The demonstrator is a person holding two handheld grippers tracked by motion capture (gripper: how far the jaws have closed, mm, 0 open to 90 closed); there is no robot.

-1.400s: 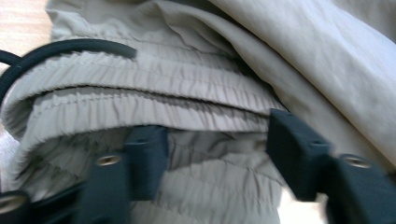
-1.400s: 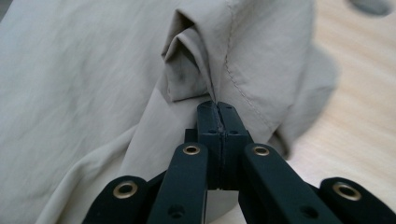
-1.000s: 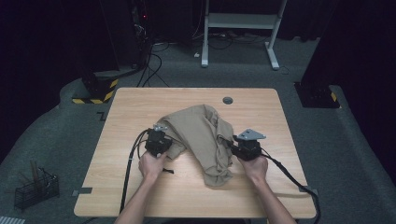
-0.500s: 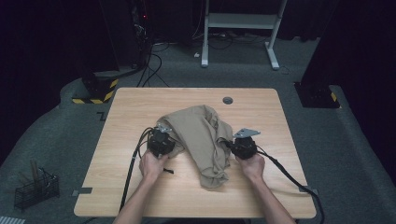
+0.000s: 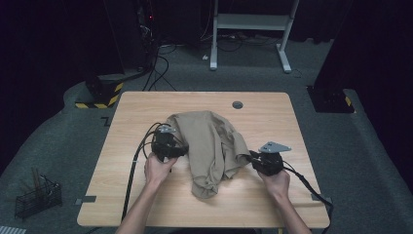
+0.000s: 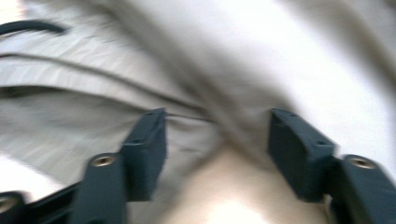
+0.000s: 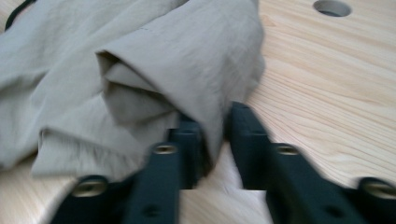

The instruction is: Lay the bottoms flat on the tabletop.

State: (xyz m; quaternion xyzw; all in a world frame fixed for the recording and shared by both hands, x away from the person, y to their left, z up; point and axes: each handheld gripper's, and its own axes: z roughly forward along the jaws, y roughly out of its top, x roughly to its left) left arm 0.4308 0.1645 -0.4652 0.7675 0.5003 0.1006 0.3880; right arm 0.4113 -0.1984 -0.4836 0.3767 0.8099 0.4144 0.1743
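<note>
We have the crumpled tan cotton garment (image 5: pixel 212 148) heaped between our tools on the pale wooden table (image 5: pixel 272 117). Our right gripper (image 7: pixel 215 125) is pinched onto a fold at its right edge. Our left gripper (image 6: pixel 217 140) stands with jaws apart, cloth bunched between them. The garment's long axis runs away from us, so both tools flank it.

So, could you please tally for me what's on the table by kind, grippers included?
Cloth: 1, tan, crumpled mid-table.
Grippers: 2, the left gripper at the cloth's left edge, the right gripper at its right edge.
Table hole: 1, near the far edge.
Total: 4
</note>
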